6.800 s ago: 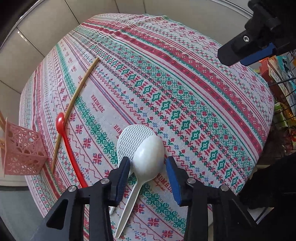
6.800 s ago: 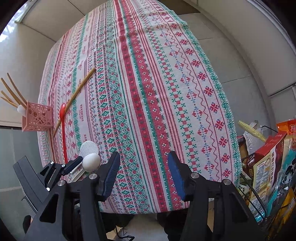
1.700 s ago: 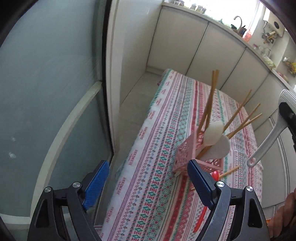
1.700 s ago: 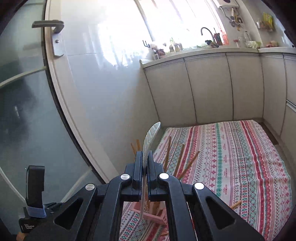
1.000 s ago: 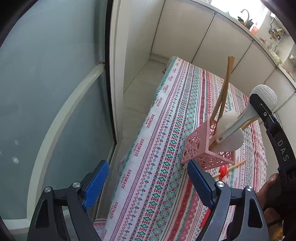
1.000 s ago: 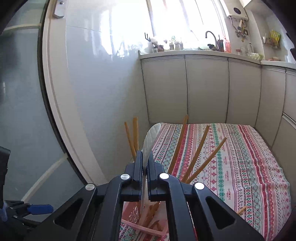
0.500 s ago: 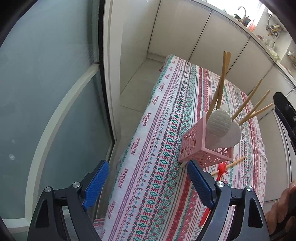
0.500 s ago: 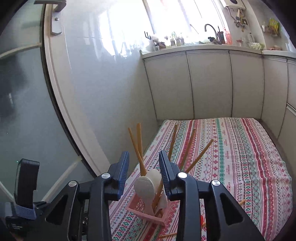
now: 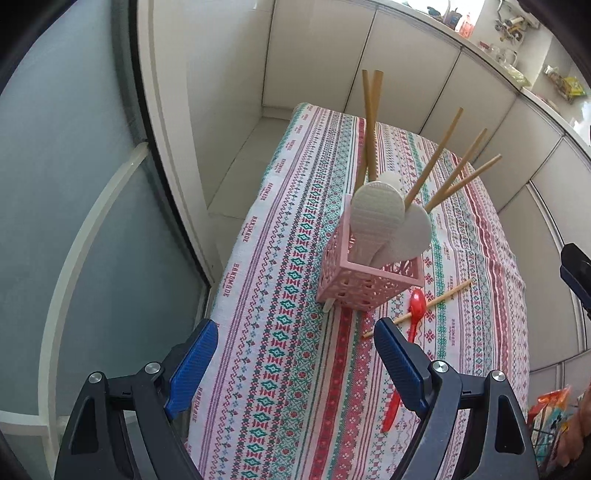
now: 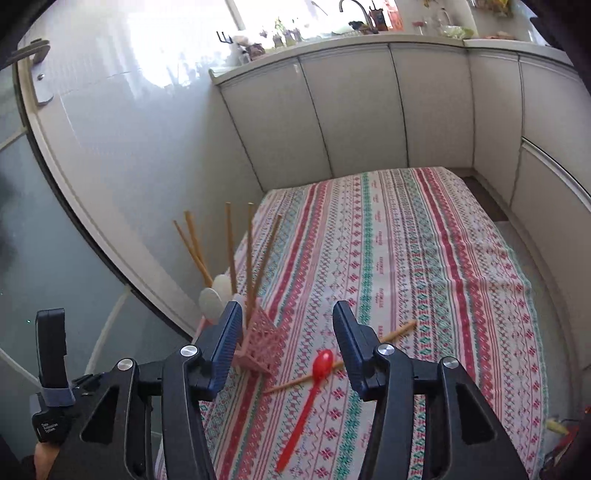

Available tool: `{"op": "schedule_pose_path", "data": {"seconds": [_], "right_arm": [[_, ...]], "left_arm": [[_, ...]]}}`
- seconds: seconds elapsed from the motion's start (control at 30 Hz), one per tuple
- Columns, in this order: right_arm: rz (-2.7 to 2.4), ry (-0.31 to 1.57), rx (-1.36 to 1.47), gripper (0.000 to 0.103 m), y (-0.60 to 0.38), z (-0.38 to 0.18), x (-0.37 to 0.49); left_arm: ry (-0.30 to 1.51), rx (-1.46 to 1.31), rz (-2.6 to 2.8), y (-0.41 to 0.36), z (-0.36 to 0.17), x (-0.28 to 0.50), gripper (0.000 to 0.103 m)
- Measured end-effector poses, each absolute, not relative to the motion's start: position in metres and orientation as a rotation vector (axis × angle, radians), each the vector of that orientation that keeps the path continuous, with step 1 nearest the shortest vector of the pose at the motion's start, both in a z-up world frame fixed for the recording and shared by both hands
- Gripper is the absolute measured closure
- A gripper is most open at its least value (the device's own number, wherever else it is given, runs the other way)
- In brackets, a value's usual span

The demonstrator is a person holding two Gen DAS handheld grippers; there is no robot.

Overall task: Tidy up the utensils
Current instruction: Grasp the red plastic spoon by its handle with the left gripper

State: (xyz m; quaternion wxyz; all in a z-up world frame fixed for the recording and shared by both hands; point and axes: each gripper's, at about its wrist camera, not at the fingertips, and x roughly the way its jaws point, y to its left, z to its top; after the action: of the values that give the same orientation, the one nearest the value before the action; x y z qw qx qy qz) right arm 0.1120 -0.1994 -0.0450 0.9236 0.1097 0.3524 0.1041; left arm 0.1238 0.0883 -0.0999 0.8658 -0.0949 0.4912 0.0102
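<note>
Both grippers, left (image 9: 291,362) and right (image 10: 286,343), spread, empty. Holder (image 9: 364,280) near table's left edge keeps paddles, chopsticks upright. Red spoon (image 10: 312,384) and chopstick (image 10: 343,363) lie loose beside it, unsorted.

A home kitchen: pale cabinet doors (image 10: 354,110) are lining two walls beneath a countertop (image 10: 332,40) where a curved faucet (image 10: 351,5) and small bottles are catching window light. A table is sitting under a red-and-green patterned tablecloth (image 10: 424,258), and a frosted glass door (image 9: 55,184) is standing alongside it.
</note>
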Motion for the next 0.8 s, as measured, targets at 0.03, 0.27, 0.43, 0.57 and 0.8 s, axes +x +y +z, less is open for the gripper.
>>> {"op": "schedule_pose_path", "data": {"seconds": [0.03,0.27,0.43,0.57,0.8], "right_arm": [[0.193,0.747,0.222,0.041,-0.205,-0.048,0.111],[0.109,0.924,0.259,0.038,-0.244,-0.080,0.106],[0.076,1.064,0.299,0.037,-0.263,-0.113,0.114],[0.067,1.138,0.348,0.037,-0.278,-0.133,0.118],[0.036,1.182,0.364,0.037,-0.300,-0.151,0.123]], "left_arm": [[1.031,-0.193,0.011,0.084,-0.101,0.123,0.015],[1.100,-0.146,-0.066,0.052,-0.119,0.120,0.015],[1.155,-0.109,-0.125,0.026,-0.136,0.122,0.015],[1.174,-0.079,-0.182,0.005,-0.145,0.125,0.015],[1.144,-0.119,-0.340,-0.021,-0.154,0.141,0.036]]}}
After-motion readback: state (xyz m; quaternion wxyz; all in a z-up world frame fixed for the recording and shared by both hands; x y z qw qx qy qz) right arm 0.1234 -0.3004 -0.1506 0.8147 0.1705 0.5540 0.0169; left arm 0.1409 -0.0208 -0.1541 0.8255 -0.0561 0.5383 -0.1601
